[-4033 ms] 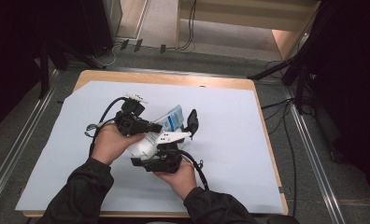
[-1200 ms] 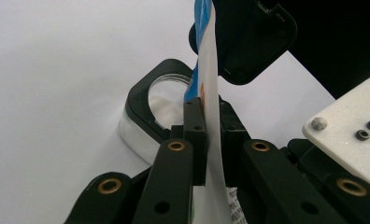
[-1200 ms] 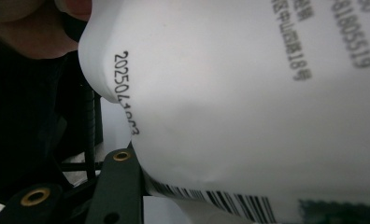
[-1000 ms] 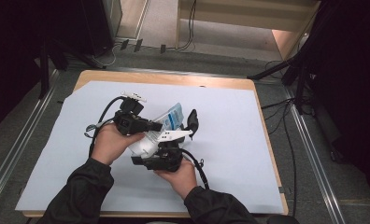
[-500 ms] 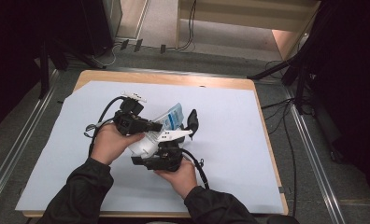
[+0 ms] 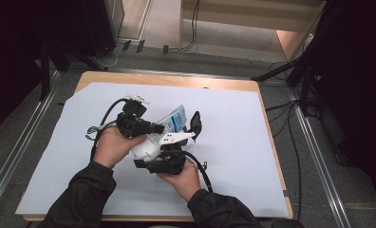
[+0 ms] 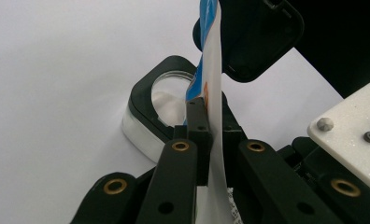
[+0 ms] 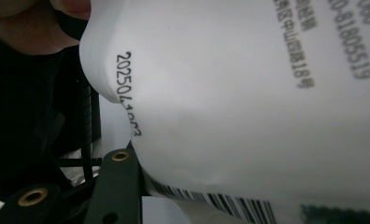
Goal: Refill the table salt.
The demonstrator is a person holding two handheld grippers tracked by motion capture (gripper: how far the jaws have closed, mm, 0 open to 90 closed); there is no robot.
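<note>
Both grippers' jaws clamp white pouch (image 6: 154,138)

A pouch (image 6: 169,126) is held up just above the sheet (image 6: 252,142) that lies on the table (image 6: 176,80). The left gripper (image 6: 150,128) is left of the pouch. The right gripper (image 6: 176,142) is in front of the pouch, nearer the person.

I see a smooth, slightly glossy white plastic pouch (image 6: 160,135), matt black plastic gripper (image 7: 210,140) links with brass-coloured pins, and matt pale sheeting over the wooden bench (image 6: 176,80).
</note>
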